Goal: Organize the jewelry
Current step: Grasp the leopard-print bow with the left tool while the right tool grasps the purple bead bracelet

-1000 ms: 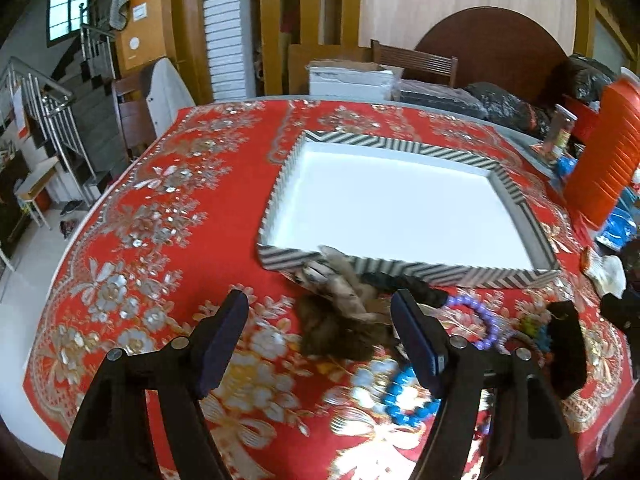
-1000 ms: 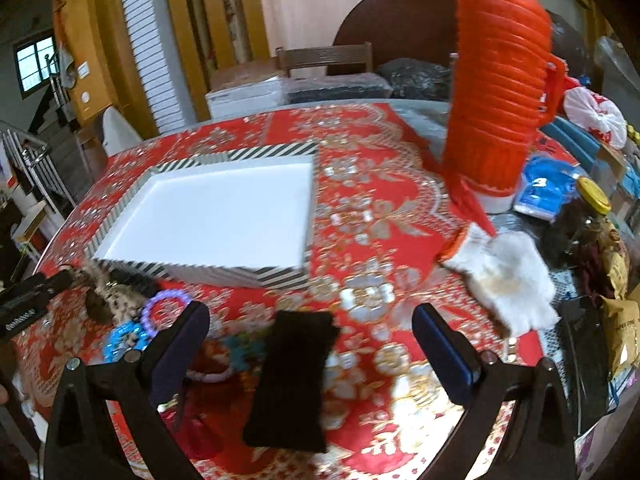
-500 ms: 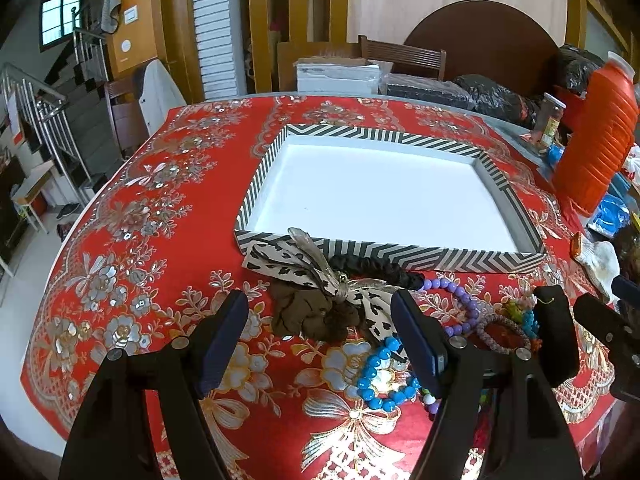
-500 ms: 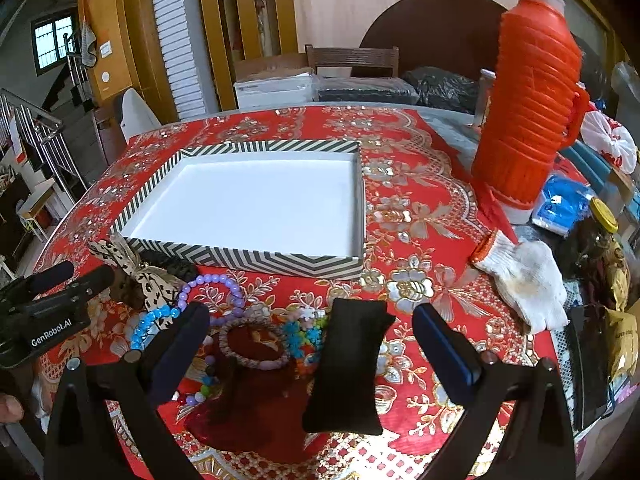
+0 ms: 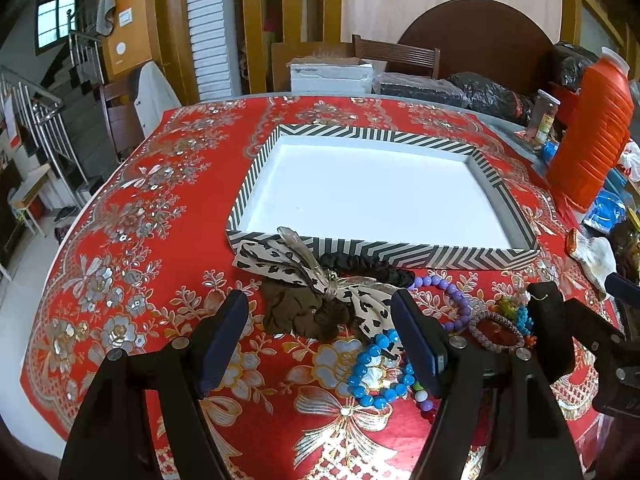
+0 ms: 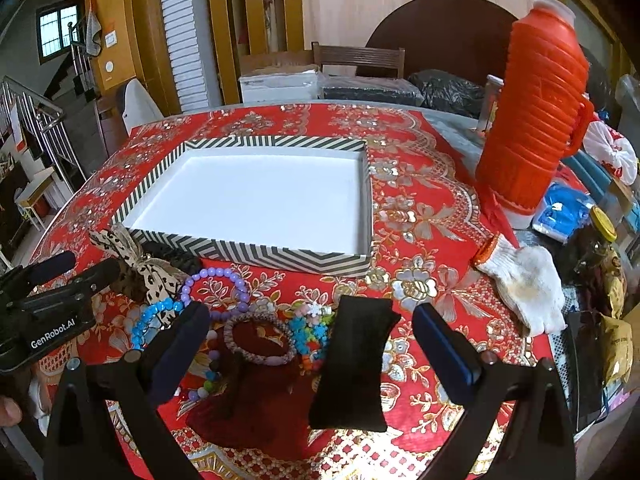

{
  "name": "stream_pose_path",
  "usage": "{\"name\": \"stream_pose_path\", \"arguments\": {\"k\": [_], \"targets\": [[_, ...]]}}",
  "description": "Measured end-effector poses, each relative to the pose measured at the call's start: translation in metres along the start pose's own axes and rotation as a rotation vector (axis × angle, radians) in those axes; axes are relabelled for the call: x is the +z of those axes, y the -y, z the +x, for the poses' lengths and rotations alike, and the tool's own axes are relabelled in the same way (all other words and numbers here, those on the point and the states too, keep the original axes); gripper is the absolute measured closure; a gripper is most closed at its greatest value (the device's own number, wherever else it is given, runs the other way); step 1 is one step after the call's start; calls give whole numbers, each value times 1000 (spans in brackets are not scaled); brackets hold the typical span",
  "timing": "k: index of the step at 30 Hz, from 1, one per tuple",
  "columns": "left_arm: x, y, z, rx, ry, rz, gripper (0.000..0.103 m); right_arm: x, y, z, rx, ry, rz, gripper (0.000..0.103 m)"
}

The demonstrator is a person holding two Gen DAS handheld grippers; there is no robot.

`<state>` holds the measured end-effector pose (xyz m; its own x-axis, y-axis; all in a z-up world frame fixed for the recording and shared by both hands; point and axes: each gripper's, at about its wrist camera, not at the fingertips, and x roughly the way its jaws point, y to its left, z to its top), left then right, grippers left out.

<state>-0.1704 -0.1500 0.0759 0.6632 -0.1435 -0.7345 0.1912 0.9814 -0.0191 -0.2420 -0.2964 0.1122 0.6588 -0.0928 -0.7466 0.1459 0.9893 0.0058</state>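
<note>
**A tangle waiting at the tray's front edge**

The striped tray sat empty on the bench, its white floor bare. All the jewelry lay heaped just in front of the tray's near wall. The left gripper hung above the heap with its fingers spread wide and holding nothing; the right gripper was equally wide and empty over the black pouch.

The risk, to my eye, was snagging. The leopard-print bow, soft and floppy, lay over the brown scrunchie and touched the black ruffled band, so a pinch might lift several together. The glossy blue beads and purple bead bracelet, round and slick, overlapped nearby and could slip or drag. The woven bracelet looked firmer.
</note>
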Motion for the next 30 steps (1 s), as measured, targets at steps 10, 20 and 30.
{"name": "stream_pose_path", "arguments": {"k": [10,20,30], "targets": [[-1,2,-3,-1,3,10,39,-1,-1,-1,5,-8,-5,1],[-3,3,-2,-3,-7,11,39,-2,2,-1,7,-15,4,1],[-5,-29,-8,-35,-39,-19,39,-3,18,-3,5,-21,36,1]]}}
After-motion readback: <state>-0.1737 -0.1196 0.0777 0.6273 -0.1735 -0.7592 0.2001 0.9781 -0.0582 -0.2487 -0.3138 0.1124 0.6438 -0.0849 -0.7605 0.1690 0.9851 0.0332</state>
